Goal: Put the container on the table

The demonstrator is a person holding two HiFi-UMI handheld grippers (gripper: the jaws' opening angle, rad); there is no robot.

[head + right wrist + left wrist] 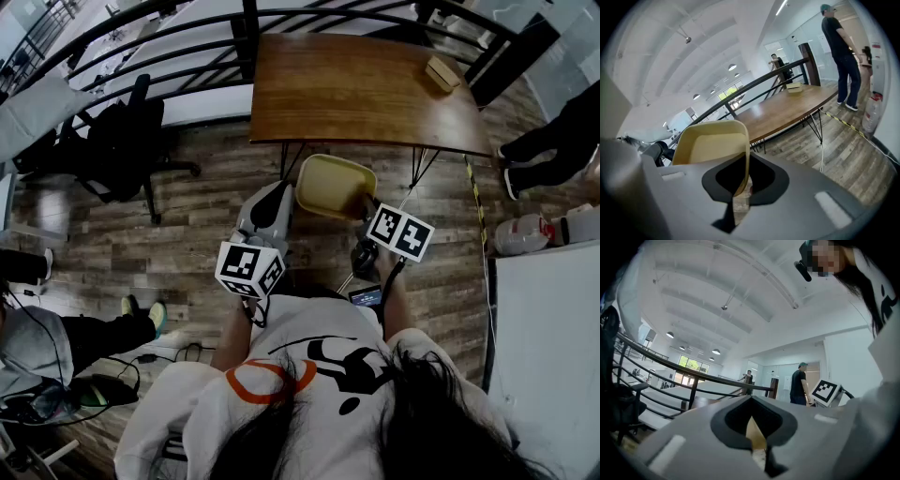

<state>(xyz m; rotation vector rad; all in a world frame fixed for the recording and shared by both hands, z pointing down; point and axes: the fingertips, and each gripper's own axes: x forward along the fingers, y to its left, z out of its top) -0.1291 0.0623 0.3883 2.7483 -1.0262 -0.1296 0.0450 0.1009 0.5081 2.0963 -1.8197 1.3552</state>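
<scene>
Two jaws of the left gripper (757, 448) are closed on a thin beige sliver, the rim of a pale yellow, shallow, round-cornered plastic container (336, 186) seen edge-on. The right gripper (739, 190) is likewise clamped on the opposite rim, and its own view looks across the container's hollow inside, which is tilted up toward the camera. In the head view the container hangs in the air between the two grippers, close in front of the person's chest and above the grey-brown wood-plank floor (206, 202). It sits just short of the near edge of a brown wooden table (366, 94) on thin black metal legs and does not touch it. The tabletop is bare except for a small tan box (442, 72) near its far right corner. A black metal railing (178, 42) curves behind the table, and a black office chair (122, 141) stands to the left. At the right are a bystander's dark trouser legs (553, 150), white plastic jugs (525, 234) on the floor, and a white surface (548, 356) nearer the person. Overhead is a white ceiling with round lamps (716, 351).
</scene>
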